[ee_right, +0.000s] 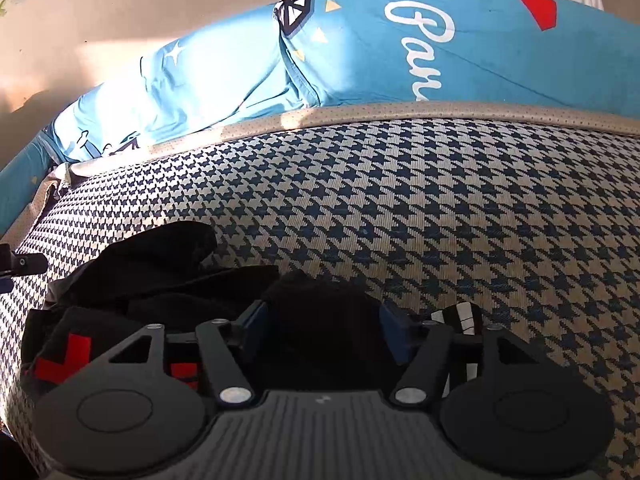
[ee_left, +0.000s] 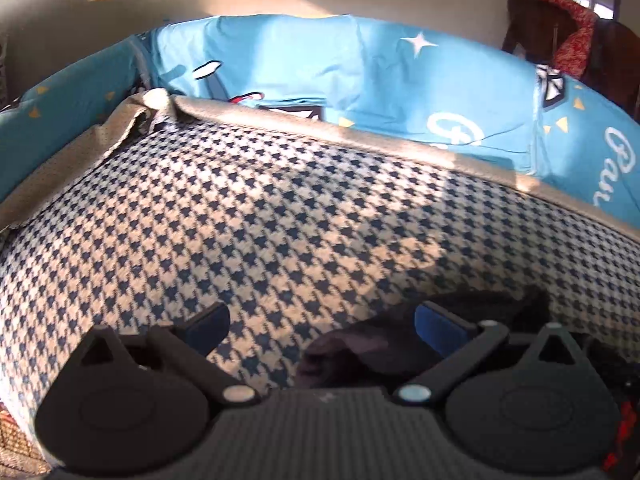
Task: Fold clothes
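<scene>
Your right gripper (ee_right: 320, 330) pinches the black garment (ee_right: 160, 264) bunched on the houndstooth mattress (ee_right: 440, 208), likely to spread it; your left gripper (ee_left: 320, 326) hovers wide apart alongside, empty.

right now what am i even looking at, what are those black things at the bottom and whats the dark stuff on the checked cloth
These are two cameras, each mounted on a hand-held gripper that a person carries, looking forward along its two fingers. The black shapes at the bottom are the gripper bodies.

The left wrist view shows the left gripper open, its blue-padded fingers apart over a houndstooth cover.

The right wrist view shows the right gripper with dark fabric bunched between its fingers. This is part of a black garment with red marks lying on the cover. Whether it is firmly clamped is hard to tell.

Behind lies blue printed bedding.
</scene>
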Demonstrator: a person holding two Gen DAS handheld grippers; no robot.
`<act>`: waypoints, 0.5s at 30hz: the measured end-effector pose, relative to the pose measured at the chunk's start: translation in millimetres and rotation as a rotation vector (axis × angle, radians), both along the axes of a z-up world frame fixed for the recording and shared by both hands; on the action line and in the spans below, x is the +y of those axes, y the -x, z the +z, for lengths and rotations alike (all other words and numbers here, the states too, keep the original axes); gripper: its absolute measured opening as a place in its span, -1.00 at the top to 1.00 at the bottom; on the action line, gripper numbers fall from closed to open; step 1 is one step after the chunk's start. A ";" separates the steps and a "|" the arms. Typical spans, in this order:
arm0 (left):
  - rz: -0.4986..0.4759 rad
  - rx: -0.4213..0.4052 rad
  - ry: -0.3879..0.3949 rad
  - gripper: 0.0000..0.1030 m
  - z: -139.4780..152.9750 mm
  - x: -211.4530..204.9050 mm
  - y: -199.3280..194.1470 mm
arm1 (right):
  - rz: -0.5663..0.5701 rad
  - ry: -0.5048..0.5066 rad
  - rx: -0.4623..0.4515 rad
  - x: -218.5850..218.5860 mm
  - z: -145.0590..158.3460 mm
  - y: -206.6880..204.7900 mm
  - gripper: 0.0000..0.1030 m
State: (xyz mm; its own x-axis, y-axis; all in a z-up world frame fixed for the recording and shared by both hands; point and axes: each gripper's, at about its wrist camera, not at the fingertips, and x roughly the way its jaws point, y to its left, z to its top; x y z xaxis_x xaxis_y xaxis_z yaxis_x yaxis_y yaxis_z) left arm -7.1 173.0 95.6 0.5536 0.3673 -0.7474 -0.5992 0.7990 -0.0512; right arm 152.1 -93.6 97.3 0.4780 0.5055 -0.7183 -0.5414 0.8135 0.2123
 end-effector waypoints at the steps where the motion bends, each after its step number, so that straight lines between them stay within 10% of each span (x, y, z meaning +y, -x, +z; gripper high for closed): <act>1: -0.033 -0.012 0.013 -1.00 0.8 -5.2 -2.0 | 0.006 -0.005 0.011 0.8 -1.9 -1.5 -0.28; 9: -0.257 0.003 0.062 -1.00 -9.1 -44.4 -18.4 | 0.102 0.025 -0.005 8.5 -11.1 6.2 -0.25; 15: -0.379 0.030 0.098 -1.00 -13.9 -58.4 -17.2 | 0.103 0.076 -0.058 3.7 -13.6 8.8 0.60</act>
